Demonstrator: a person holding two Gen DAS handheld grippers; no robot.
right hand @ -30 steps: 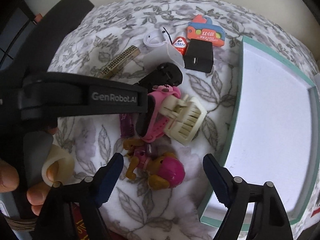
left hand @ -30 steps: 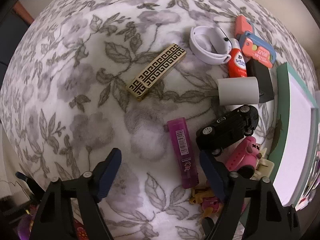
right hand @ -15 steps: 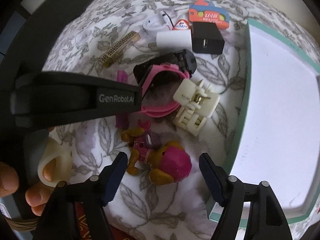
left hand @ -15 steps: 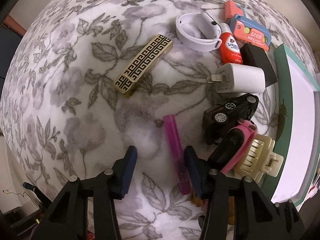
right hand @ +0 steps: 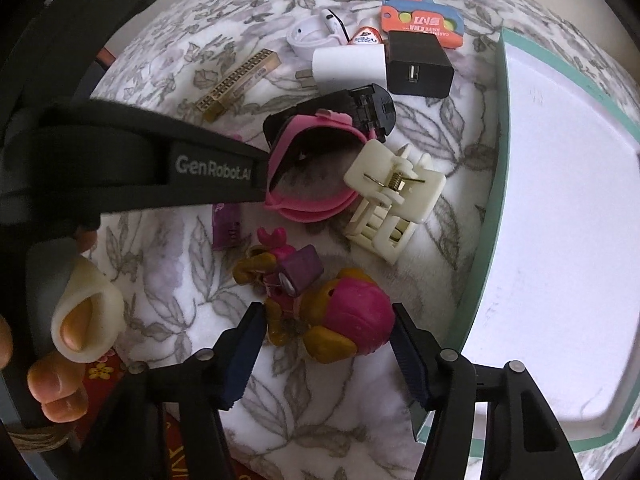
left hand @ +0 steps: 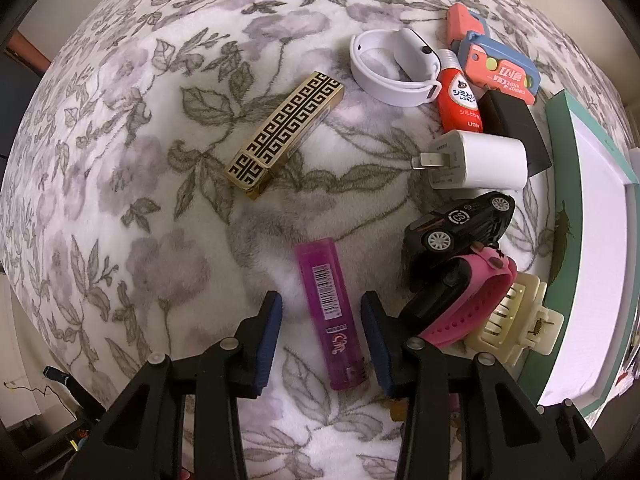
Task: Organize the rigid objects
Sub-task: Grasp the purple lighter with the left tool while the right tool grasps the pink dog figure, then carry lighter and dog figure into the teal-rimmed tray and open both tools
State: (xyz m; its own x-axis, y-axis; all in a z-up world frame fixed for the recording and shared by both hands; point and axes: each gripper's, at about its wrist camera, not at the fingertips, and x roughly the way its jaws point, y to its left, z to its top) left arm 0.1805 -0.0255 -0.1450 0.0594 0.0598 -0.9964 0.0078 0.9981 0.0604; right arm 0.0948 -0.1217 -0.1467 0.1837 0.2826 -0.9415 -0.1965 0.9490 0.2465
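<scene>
A purple lighter (left hand: 329, 312) lies flat on the floral cloth. My left gripper (left hand: 321, 322) straddles it with a gap on each side, jaws partly open. A pink and gold toy figure (right hand: 320, 308) lies between the fingers of my right gripper (right hand: 324, 344), which is open around its pink head without clear contact. A white tray with a teal rim (right hand: 560, 200) lies to the right; it also shows in the left wrist view (left hand: 600, 240).
Beside the lighter lie a black toy car (left hand: 460, 224), a pink watch (left hand: 460, 304) and a cream hair clip (left hand: 516, 324). Farther off are a gold patterned case (left hand: 286, 134), white charger (left hand: 476, 160), black charger (right hand: 420, 64), white band (left hand: 392, 68), red tube (left hand: 458, 96) and orange knife (left hand: 496, 68).
My left gripper narrowed from wide open and now brackets the purple lighter. My right gripper came down and forward around the toy figure, its fingers closer together.
</scene>
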